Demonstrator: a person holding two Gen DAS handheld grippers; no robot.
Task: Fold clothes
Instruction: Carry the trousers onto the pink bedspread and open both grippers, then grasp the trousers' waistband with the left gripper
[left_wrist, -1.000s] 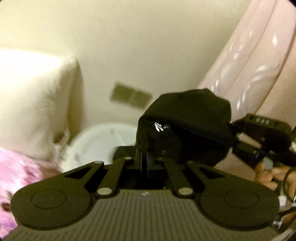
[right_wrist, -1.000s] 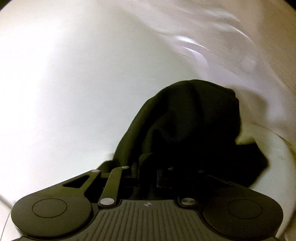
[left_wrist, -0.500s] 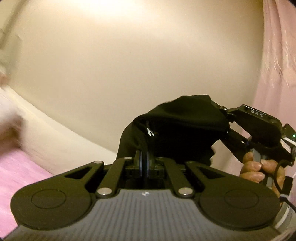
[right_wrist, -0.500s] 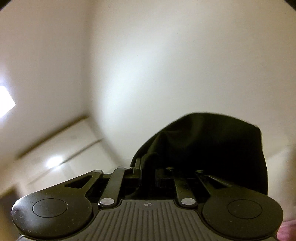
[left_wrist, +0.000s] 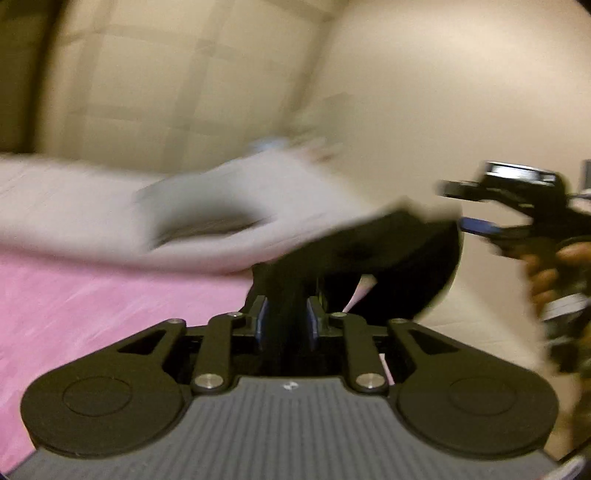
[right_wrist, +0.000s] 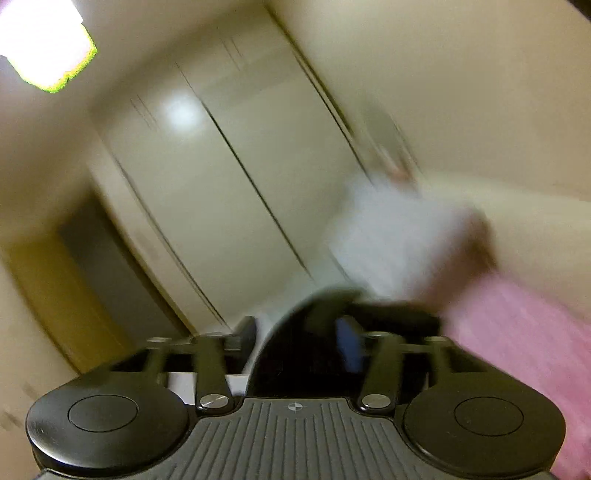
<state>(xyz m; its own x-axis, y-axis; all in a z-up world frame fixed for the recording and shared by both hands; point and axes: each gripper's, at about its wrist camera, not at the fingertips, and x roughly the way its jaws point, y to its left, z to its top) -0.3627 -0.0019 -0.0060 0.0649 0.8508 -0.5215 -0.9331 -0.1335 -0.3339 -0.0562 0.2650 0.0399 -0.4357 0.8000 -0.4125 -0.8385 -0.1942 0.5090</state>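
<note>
Cream walls (left_wrist: 424, 110) and panelled wardrobe doors (right_wrist: 229, 177) enclosed the scene; a pink bedspread (left_wrist: 92, 306) covered the near surface, with a white pillow (left_wrist: 221, 214) lying across it, much blurred.

Item: one black garment (left_wrist: 388, 258), small, of soft knit. Position: held off the bedspread, draped in a slack arc from the left gripper (left_wrist: 286, 325) up and across toward the right gripper (left_wrist: 476, 227), which a hand (left_wrist: 554, 273) carried at the right edge of the left view.

Left gripper: jaws had just been opening to a narrow gap; dark cloth filled the space between the blue pads. Whether the pads pressed on it could not be told through the blur.

Right gripper (right_wrist: 295, 343): jaws had just been opening and stood wide. In its own view a fold of the black garment (right_wrist: 295, 354) lay between them, nearer the right finger; a clear gap showed on the left side, so the cloth sat loose, not pinched.

Handling, by judgement: light, limp, without stiffness; it would sag from any single point, bunch and slide out of a half-open jaw. Not fragile. Best taken at a hem or seam near two corners of one edge, one gripper to each, so that it hangs flat and can be laid smooth on the pink bedspread for folding.
</note>
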